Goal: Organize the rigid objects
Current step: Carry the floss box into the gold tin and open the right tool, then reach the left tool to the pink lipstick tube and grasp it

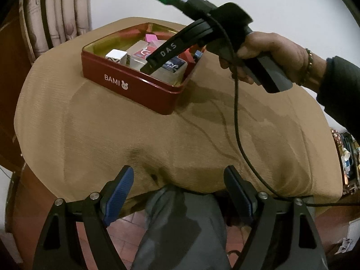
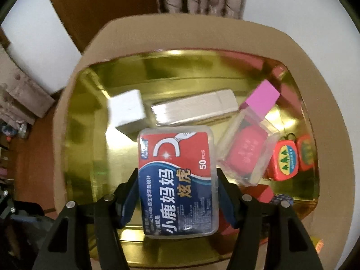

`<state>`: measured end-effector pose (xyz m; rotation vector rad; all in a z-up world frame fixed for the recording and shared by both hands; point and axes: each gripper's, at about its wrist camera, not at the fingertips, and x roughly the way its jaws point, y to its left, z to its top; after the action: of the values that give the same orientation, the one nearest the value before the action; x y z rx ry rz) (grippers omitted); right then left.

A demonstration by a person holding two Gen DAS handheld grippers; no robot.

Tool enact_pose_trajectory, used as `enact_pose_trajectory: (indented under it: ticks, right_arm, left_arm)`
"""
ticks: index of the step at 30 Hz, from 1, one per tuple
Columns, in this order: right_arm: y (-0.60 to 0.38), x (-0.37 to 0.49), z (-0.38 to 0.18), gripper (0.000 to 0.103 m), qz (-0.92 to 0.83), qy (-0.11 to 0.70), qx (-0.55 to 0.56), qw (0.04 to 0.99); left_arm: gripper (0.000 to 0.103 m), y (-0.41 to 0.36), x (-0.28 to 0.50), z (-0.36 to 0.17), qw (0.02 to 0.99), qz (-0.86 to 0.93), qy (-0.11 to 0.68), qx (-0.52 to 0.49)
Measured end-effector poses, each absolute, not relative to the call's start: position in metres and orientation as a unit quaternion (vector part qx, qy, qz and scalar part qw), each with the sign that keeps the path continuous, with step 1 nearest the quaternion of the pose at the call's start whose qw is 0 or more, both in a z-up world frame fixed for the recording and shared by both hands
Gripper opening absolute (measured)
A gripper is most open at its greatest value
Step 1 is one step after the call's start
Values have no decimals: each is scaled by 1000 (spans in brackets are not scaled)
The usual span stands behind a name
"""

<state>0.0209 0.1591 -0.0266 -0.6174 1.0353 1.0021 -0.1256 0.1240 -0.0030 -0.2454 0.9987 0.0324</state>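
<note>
A red BAMI tin (image 1: pixel 135 87) stands on the tan-covered table. My right gripper (image 2: pixel 177 180) is inside it, shut on a clear floss-pick box with a red and blue label (image 2: pixel 177 180), held over the gold floor (image 2: pixel 90 135). In the tin lie a white cube (image 2: pixel 127 111), a long silver box (image 2: pixel 195 106), a clear bottle with a pink cap (image 2: pixel 249 139) and a red tape measure (image 2: pixel 284 160). From the left wrist view the right gripper (image 1: pixel 155 64) reaches down into the tin. My left gripper (image 1: pixel 178 180) is open and empty at the table's near edge.
The tan tablecloth (image 1: pixel 135 139) covers the table. A black cable (image 1: pixel 236 117) hangs from the right gripper across the cloth. A curtain (image 1: pixel 60 11) hangs behind the table at left. The person's grey trousers (image 1: pixel 180 225) show below.
</note>
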Motion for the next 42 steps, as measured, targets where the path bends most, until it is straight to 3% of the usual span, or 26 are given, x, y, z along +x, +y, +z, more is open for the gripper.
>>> enact_pose_trajectory:
  ticks: [8, 15, 23, 28, 37, 42]
  right_arm:
    - [118, 20, 13, 64, 467, 419, -155, 763]
    - [-9, 9, 52, 64, 377, 359, -22, 854]
    - [-189, -25, -22, 64, 104, 383, -82, 914]
    - [-266, -43, -53, 64, 45, 394, -52, 916]
    - [-300, -62, -55, 64, 28, 365, 8, 930]
    - [-318, -71, -41, 64, 43, 351, 32, 935]
  left_arm:
    - [80, 116, -122, -5, 878, 30, 470, -81]
    - [80, 111, -116, -9, 876, 26, 476, -70]
    - [80, 80, -93, 6, 880, -22, 473, -45]
    - [80, 43, -50, 26, 897, -64, 437, 9]
    - [80, -5, 71, 26, 893, -130, 420, 92]
    - [80, -12, 125, 7, 874, -153, 454, 76]
